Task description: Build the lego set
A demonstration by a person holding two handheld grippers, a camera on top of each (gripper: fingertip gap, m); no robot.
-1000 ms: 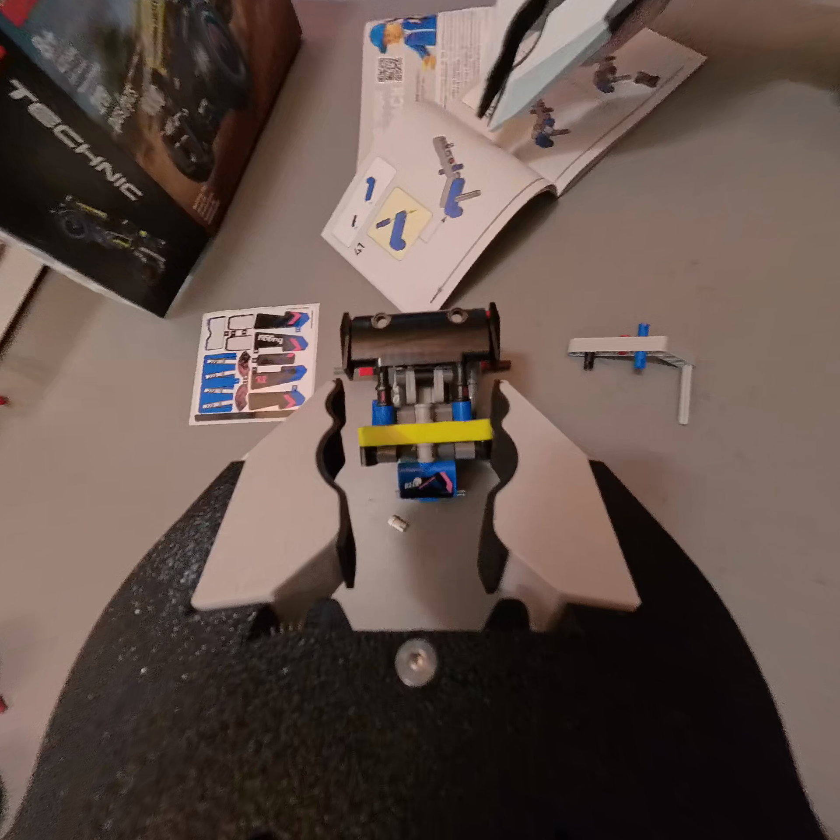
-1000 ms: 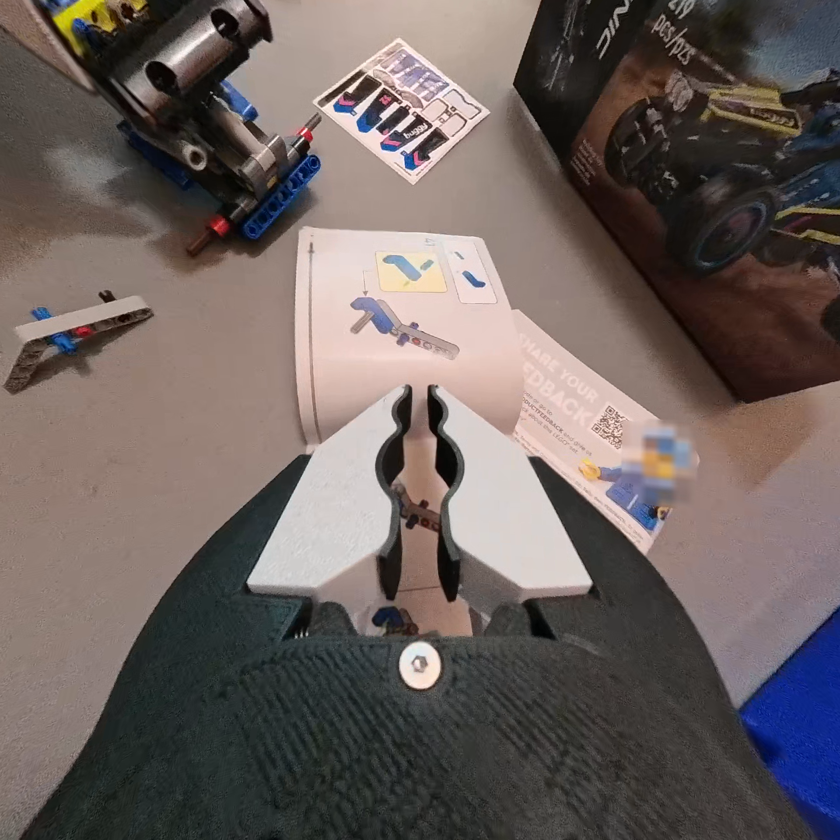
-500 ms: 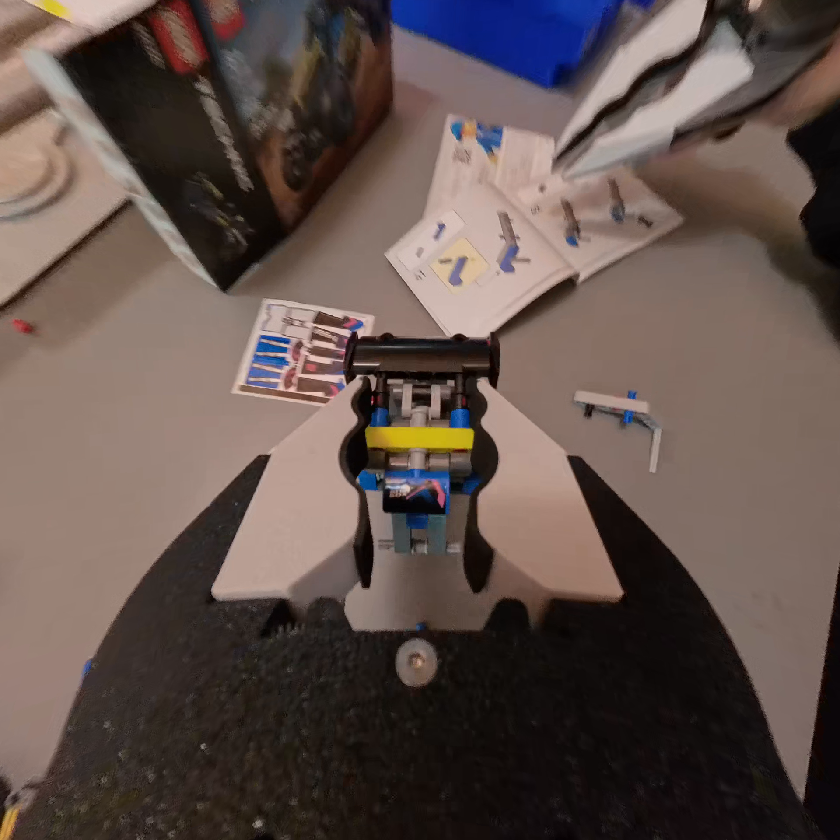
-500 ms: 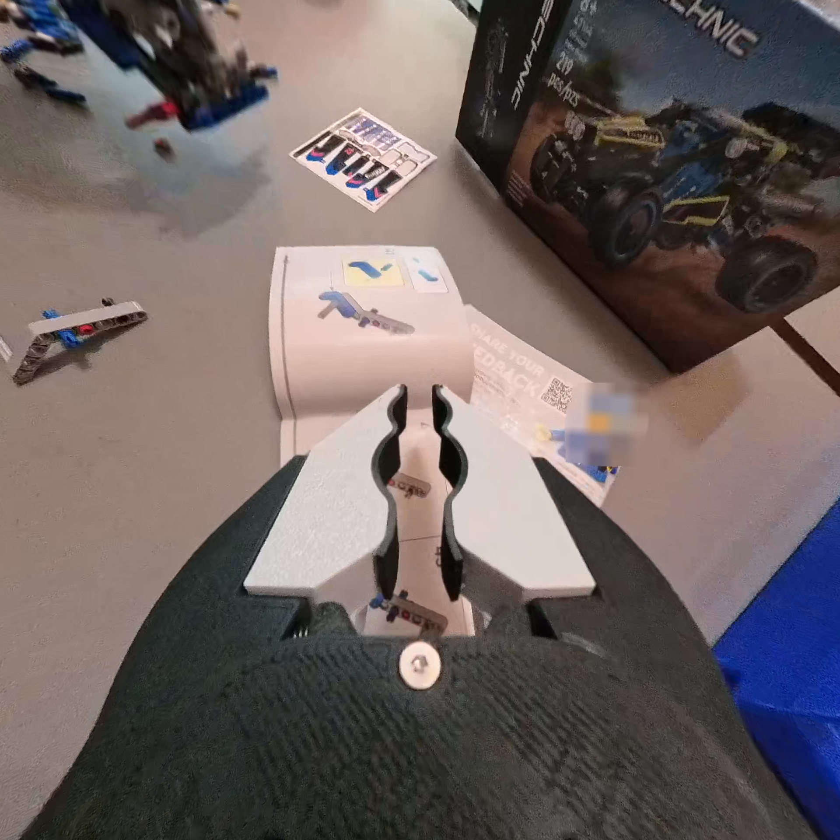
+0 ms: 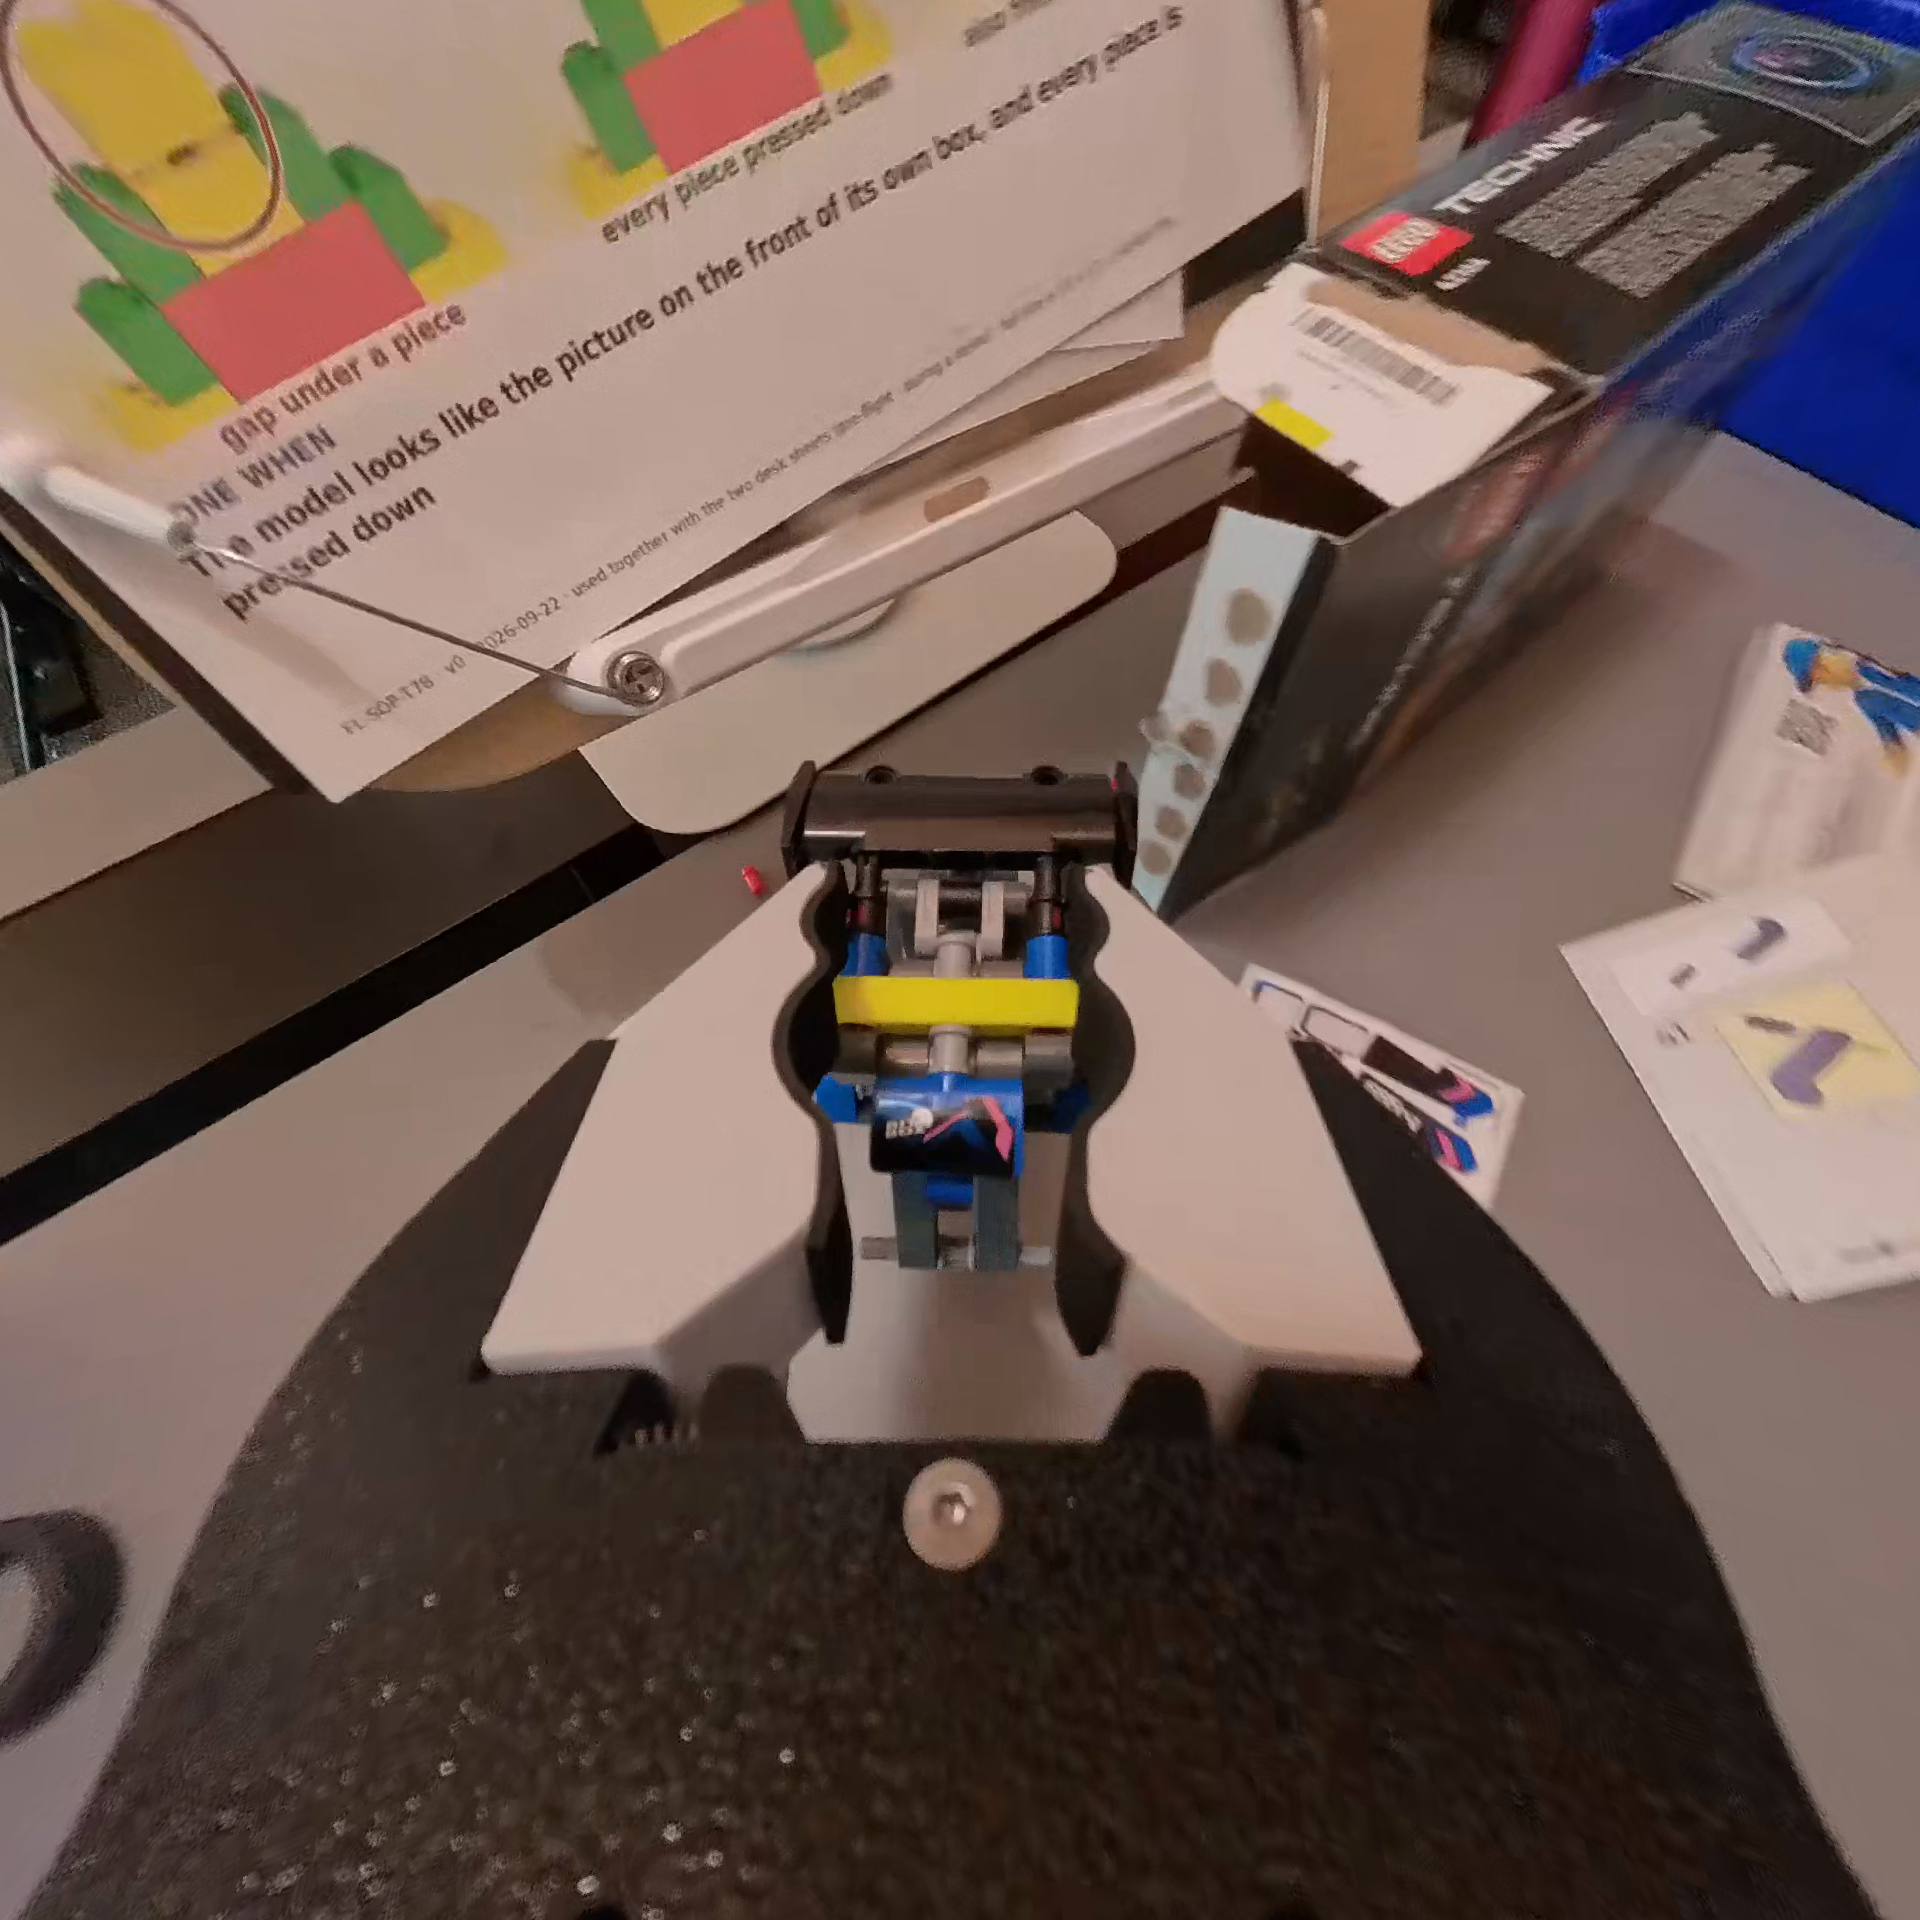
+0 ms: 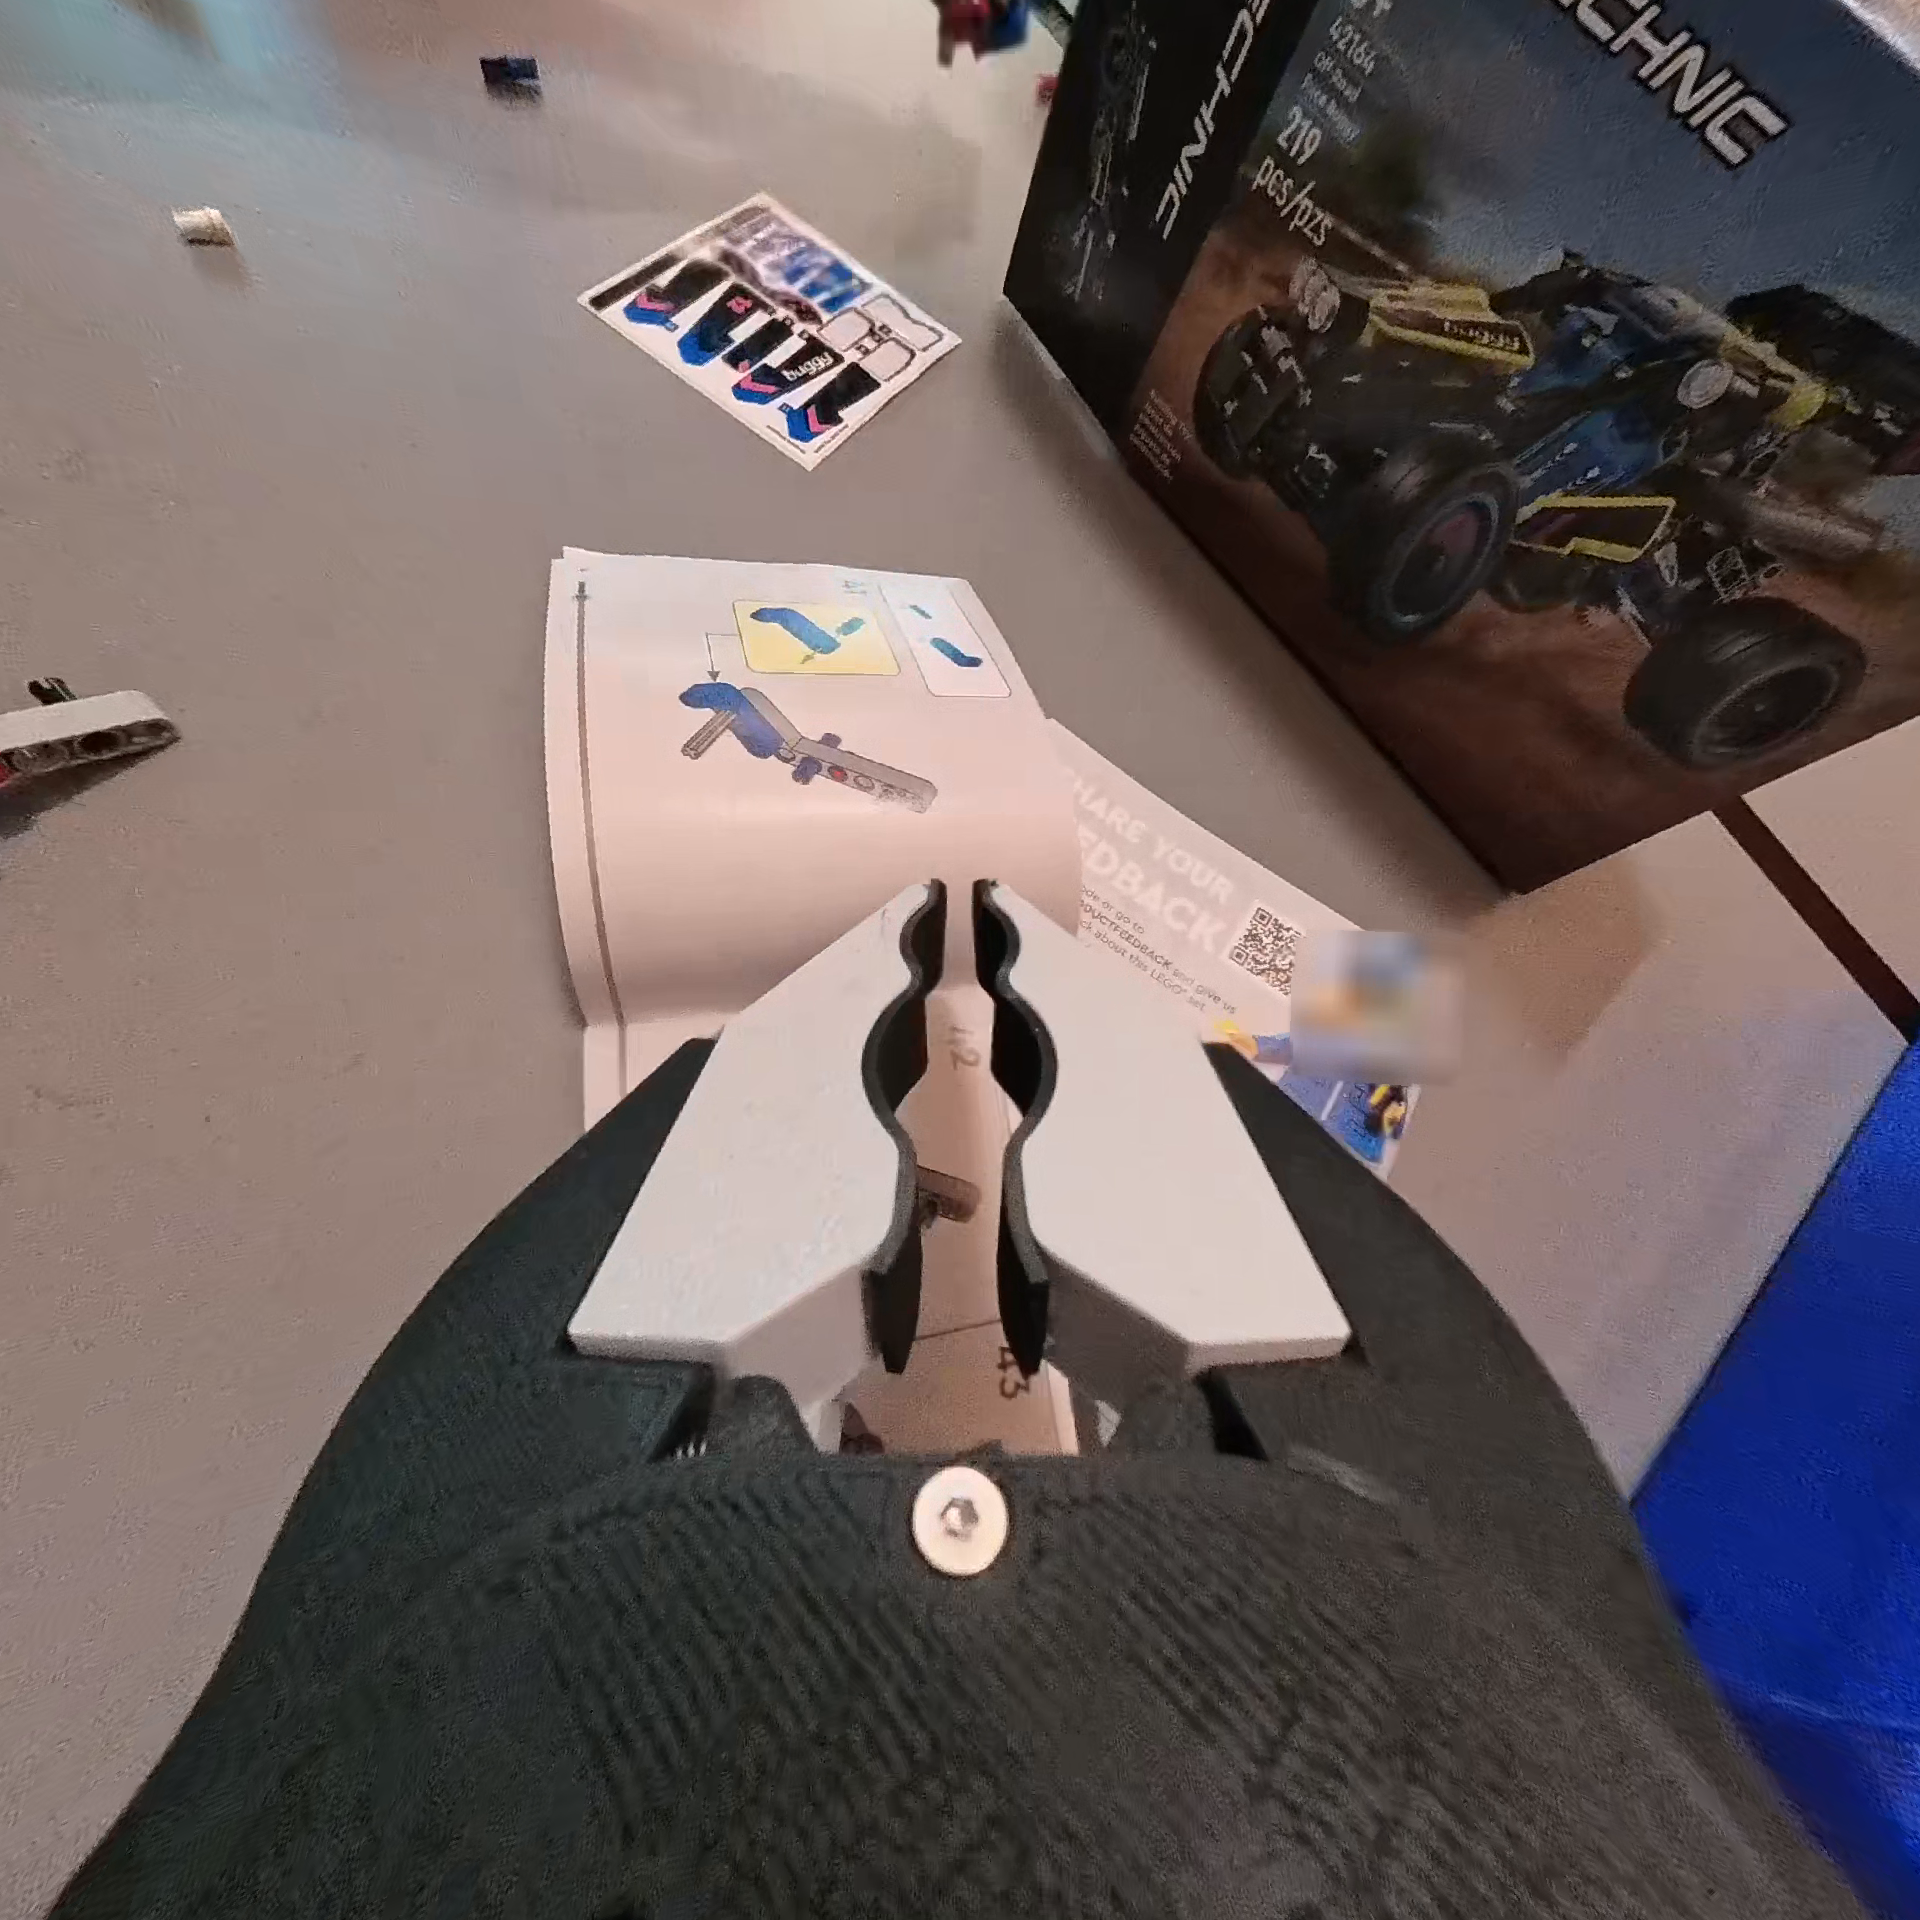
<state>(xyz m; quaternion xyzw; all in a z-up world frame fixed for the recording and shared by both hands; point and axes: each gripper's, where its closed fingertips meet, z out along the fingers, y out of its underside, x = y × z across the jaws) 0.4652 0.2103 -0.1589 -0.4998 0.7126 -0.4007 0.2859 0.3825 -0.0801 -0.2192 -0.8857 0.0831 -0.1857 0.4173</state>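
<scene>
One partly built model (image 5: 956, 1049) is seen, clamped between the two fingers of the left gripper (image 5: 956, 1039); its black bar sticks out just past the fingertips, and its yellow strip and blue stickered block sit between the pads. The model is held above the grey table (image 5: 260, 1039), in front of the set box (image 5: 1507, 540).

One set box (image 6: 1507, 395) is seen standing on the table. One sticker sheet (image 6: 774, 327) lies flat just beside the box, on the side of its dark narrow face. One open instruction booklet (image 6: 779, 769) lies near the box's picture face, its pages curling upward. One white beam (image 6: 83, 727) with a black pin lies well apart from the box, beyond the booklet. One small white piece (image 6: 203, 223) and one small dark blue piece (image 6: 509, 71) lie farther off still, past the sticker sheet. One printed sheet (image 5: 623, 260) on a white stand is propped beside the box in the left wrist view. A blue surface (image 6: 1808, 1403) is seen near the box's lower corner.

The right gripper (image 6: 958, 899) is held over the booklet, its fingers drawn nearly together with a narrow slit left between the tips; nothing is gripped in them.
</scene>
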